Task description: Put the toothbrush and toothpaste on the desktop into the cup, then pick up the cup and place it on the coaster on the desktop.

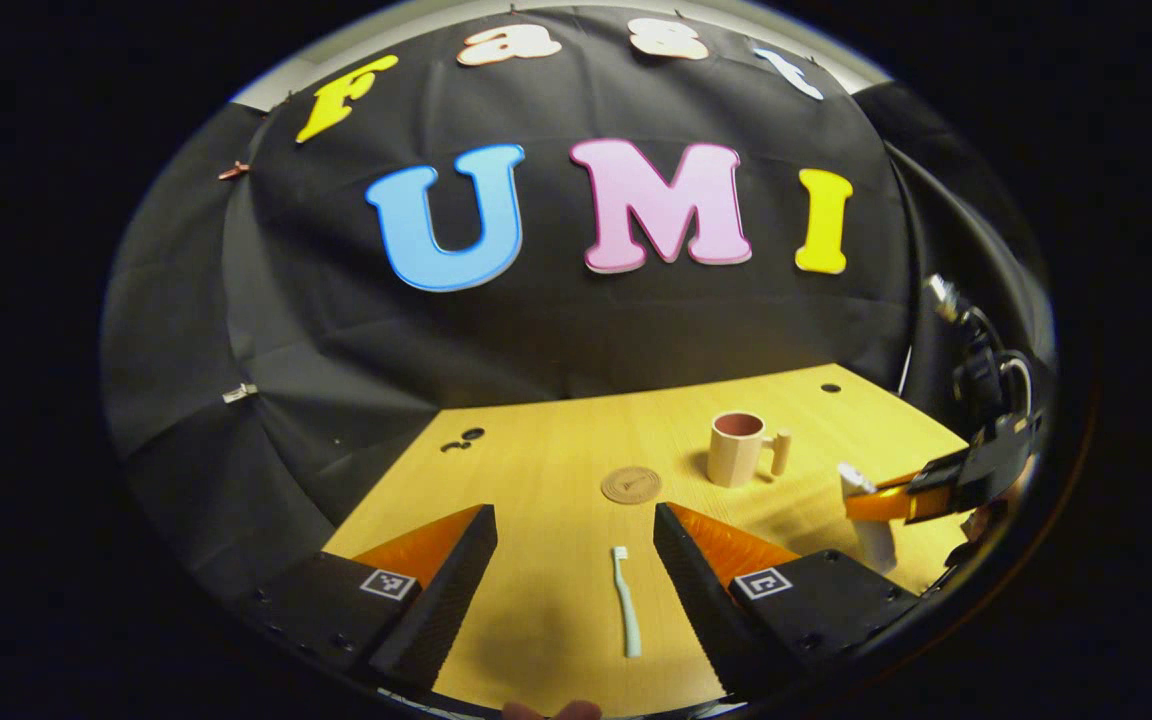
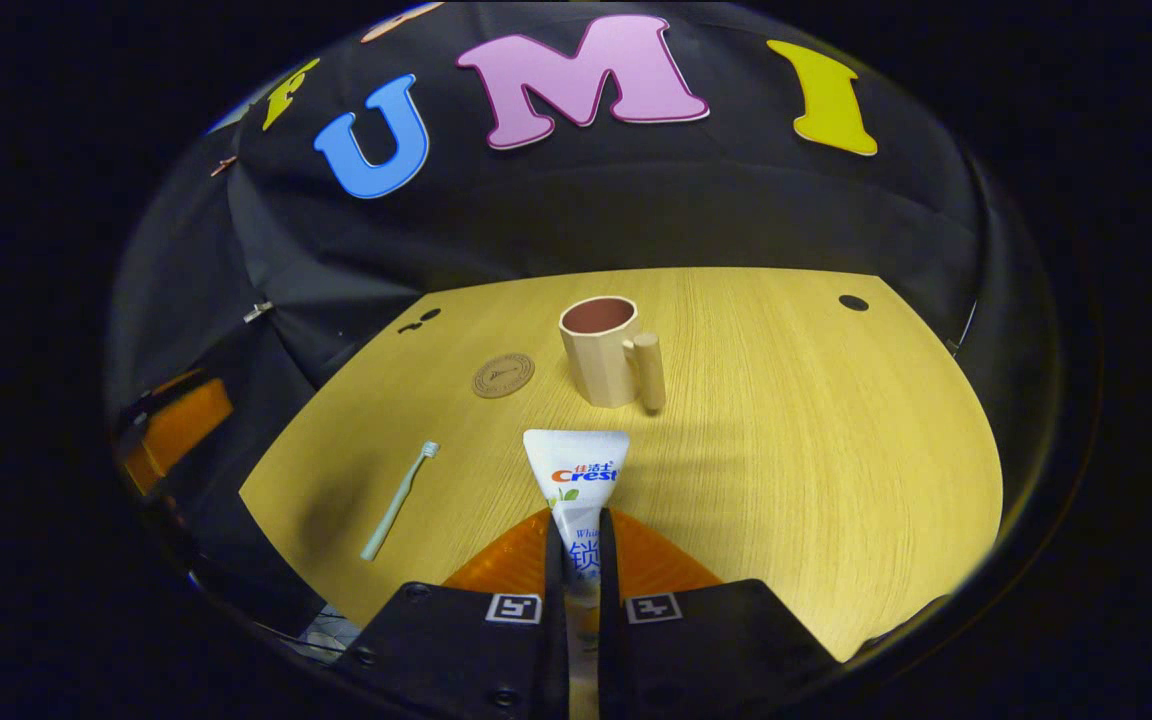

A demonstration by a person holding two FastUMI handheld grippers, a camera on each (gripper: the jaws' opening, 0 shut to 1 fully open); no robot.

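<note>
Your left gripper [image 1: 574,560] hangs released above the surface [image 2: 816,440], its jaws spread wide to either side of the toothbrush [image 1: 625,603], which lies flat below. Beyond it sits the round coaster [image 1: 631,485], and just right of that the cup [image 1: 736,449] stands upright, handle to the right. Your right gripper [image 2: 581,545] is clenched on the toothpaste [image 2: 576,470], the tube pointing toward the cup.

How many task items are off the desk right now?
1. The toothpaste is clamped in the right gripper, raised short of the cup. The toothbrush lies flat between the open left gripper fingers; cup and coaster sit on the desktop.
</note>
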